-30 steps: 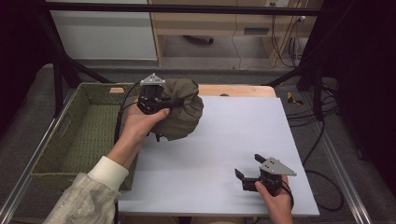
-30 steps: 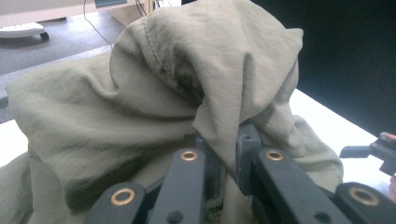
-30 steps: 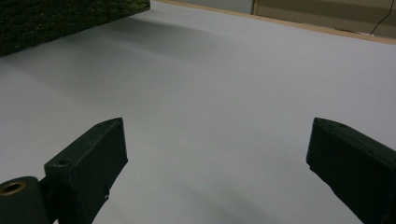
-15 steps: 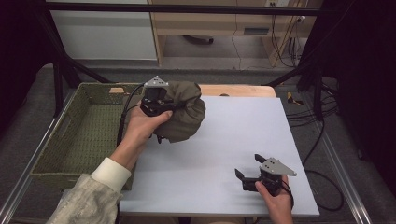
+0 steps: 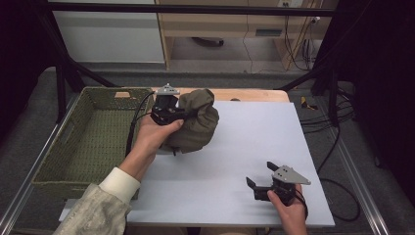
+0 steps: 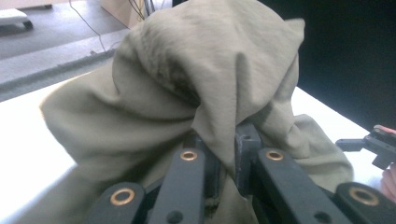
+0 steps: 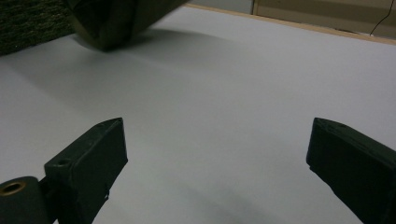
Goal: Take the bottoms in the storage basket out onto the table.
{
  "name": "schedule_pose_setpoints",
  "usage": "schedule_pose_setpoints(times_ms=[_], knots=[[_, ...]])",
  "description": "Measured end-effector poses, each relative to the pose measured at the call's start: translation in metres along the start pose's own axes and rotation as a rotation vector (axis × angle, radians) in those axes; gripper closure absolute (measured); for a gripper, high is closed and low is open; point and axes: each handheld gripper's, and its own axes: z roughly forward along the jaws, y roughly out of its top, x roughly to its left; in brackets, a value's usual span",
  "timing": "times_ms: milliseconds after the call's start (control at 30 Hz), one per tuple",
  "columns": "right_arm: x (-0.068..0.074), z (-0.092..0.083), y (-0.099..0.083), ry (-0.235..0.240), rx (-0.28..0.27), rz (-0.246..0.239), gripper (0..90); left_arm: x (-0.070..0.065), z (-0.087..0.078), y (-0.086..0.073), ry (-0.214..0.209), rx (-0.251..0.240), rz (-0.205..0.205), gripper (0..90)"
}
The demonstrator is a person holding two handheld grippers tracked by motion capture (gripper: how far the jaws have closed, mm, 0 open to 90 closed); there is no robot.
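Left gripper clamped on the olive cloth, carried slightly further onto the white table from the basket; right gripper gaping, idle.

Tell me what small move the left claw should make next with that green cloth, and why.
Probably carry it a little toward the basket. The left claw is shut on a fold of the green cloth, which hangs bunched above the white table beside the basket's rim. The right claw rests open near the table's front edge with nothing between its jaws, so it need not help.
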Motion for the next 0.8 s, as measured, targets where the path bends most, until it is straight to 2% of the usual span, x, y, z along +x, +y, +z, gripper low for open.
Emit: schedule_pose_setpoints(times_ms=[167,800], knots=[[0.000,0.000,0.000,0.000,0.000,0.000,5.4,-0.004,0.007,-0.003,0.000,0.015,0.012,84.3],[0.000,0.000,0.000,0.000,-0.001,-0.002,5.3,-0.011,0.021,-0.010,-0.004,0.034,0.004,84.1]])
